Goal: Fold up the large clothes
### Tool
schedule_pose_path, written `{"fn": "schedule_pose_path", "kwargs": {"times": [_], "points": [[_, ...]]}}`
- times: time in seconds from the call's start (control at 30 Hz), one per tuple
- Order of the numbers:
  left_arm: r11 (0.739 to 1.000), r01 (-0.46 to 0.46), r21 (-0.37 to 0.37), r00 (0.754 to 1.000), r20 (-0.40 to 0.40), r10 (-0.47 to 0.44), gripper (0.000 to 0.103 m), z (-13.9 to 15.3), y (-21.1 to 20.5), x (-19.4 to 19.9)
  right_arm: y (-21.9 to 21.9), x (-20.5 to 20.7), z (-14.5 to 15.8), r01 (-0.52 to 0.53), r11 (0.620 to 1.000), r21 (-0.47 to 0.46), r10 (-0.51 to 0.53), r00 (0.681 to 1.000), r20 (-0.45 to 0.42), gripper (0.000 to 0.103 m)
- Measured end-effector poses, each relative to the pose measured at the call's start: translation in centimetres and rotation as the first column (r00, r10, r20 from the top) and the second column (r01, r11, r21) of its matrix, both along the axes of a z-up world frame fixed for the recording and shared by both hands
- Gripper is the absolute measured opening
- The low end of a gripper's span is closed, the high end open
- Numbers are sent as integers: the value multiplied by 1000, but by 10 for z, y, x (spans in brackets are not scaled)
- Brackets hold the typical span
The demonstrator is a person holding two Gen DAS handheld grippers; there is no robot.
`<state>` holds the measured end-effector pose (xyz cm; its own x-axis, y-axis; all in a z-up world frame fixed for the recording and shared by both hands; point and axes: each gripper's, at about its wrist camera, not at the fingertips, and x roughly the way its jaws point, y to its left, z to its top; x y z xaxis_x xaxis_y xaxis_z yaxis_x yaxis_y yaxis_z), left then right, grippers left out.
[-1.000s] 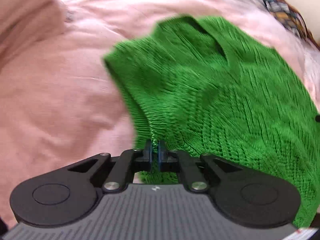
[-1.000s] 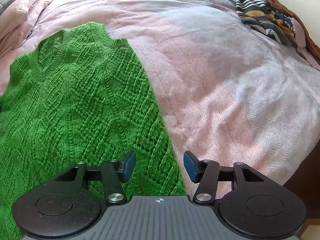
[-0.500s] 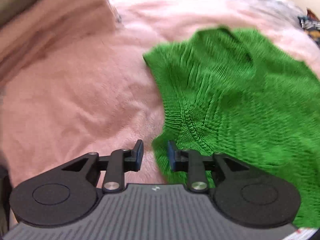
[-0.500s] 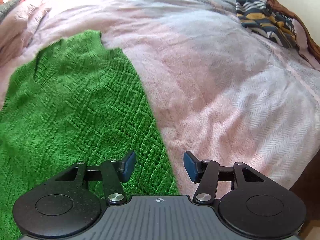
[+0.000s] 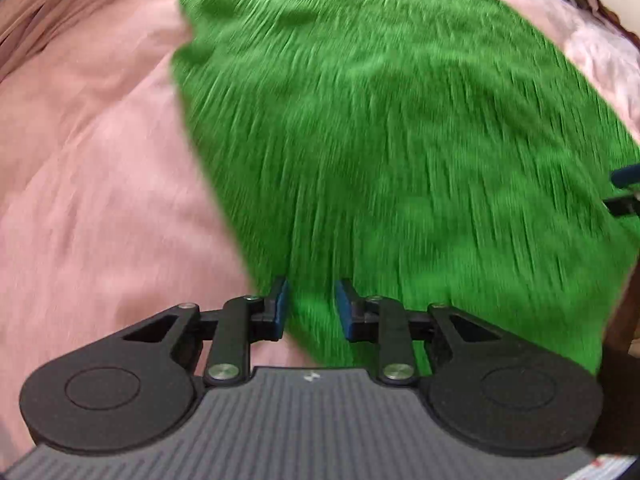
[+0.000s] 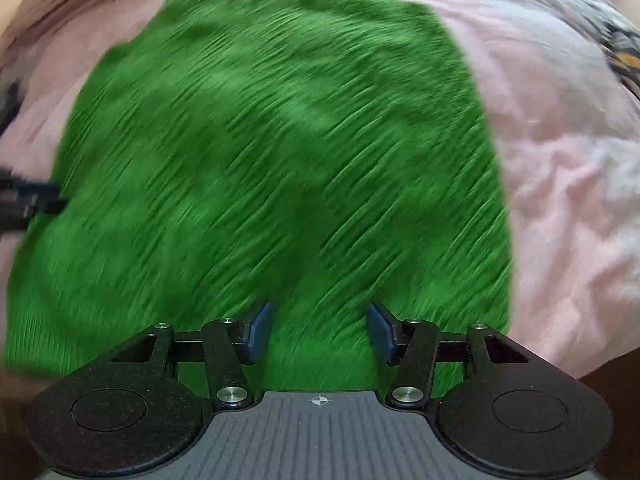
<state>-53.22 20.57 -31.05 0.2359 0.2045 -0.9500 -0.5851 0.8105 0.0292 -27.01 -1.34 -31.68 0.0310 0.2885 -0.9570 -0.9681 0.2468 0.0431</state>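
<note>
Over the green sweater [image 5: 380, 140] on the pink bed [image 5: 88, 168], the left tool [image 5: 310, 306] is opening, empty; the right tool [image 6: 319, 330] stands apart, empty. Best to grip matching hem corners together.

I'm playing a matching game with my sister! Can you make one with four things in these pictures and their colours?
Things:
1. knitted sweater
2. bed cover
3. pads on the left claw
4. patterned cloth at the far edge of the bed

Colours:
A. pink
B. dark with yellow
C. green
D. blue

Pairs: 1-C, 2-A, 3-D, 4-B
</note>
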Motion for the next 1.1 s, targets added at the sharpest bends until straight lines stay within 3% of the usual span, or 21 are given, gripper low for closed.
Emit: {"fn": "schedule_pose_path", "kwargs": {"times": [0.1,0.27,0.37,0.43,0.5,0.63,0.73,0.8,0.87,1.0,1.1], "points": [[1000,10,22,1000,-4,-10,21,24,-17,-9,-13,-1,20,21,999,41,-21,1000,-4,50],[995,58,83,995,72,-64,22,58,-62,2,-22,11,43,-46,996,78,38,994,101,50],[995,65,81,987,139,-76,36,62,-85,30,-18,33,40,-11,997,80,3,996,92,50],[986,127,108,984,112,-139,37,59,-102,47,-19,41,39,-35,996,85,27,996,88,50],[960,232,160,970,34,-240,39,53,-126,59,-22,37,39,-148,986,75,140,985,98,50],[884,413,220,911,-103,-400,45,42,-172,56,-49,13,31,-392,919,33,382,908,172,50],[836,494,239,868,-192,-457,46,28,-196,54,-74,1,20,-511,860,-20,499,830,248,50],[807,532,258,845,-234,-482,46,20,-208,52,-83,-4,14,-549,835,-38,536,795,283,50],[795,533,289,842,-271,-466,47,15,-213,50,-91,-5,10,-563,826,-27,541,777,322,50],[804,506,314,858,-276,-432,46,15,-214,49,-98,-8,9,-578,816,-3,536,754,380,50],[784,524,331,848,-281,-448,43,18,-217,45,-97,-12,9,-610,792,-2,561,727,396,38]]}}
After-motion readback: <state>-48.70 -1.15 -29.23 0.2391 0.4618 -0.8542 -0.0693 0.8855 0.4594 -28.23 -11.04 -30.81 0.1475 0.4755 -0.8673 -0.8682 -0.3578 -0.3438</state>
